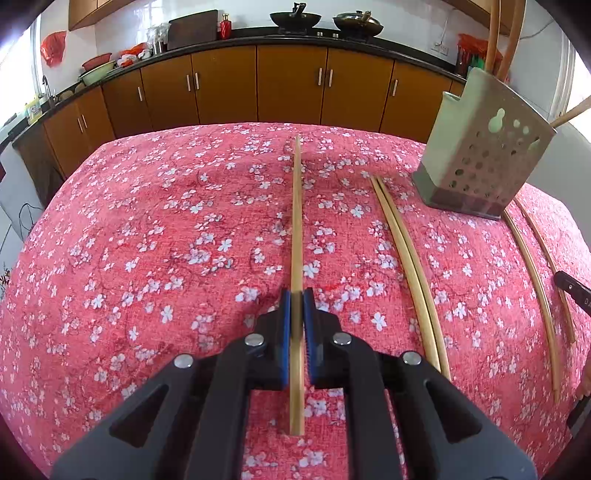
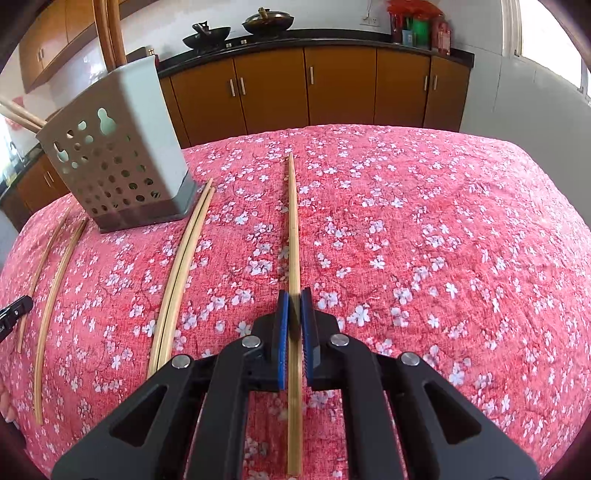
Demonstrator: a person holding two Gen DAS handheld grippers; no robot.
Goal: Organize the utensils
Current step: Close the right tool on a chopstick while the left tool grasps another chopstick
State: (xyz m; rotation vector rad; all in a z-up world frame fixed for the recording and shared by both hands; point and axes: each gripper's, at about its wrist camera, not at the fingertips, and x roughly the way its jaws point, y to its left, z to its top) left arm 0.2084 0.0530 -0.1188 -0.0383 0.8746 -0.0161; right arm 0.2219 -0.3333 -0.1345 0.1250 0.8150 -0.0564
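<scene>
My left gripper [image 1: 297,301] is shut on a wooden chopstick [image 1: 296,221] that points away over the red floral tablecloth. My right gripper [image 2: 294,299] is shut on another wooden chopstick [image 2: 293,229], also pointing away. A grey perforated utensil holder [image 1: 480,162] stands at the far right in the left wrist view and at the far left in the right wrist view [image 2: 122,162], with chopsticks standing in it. A pair of chopsticks [image 1: 410,266] lies between the grippers; it also shows in the right wrist view [image 2: 181,273]. Two more chopsticks [image 1: 535,291] lie apart beyond the holder.
The table [image 1: 147,240] is covered by the red flowered cloth. Behind it runs a brown cabinet row [image 1: 258,85] under a black counter with woks [image 1: 295,18]. The other gripper's tip [image 1: 572,291] shows at the right edge.
</scene>
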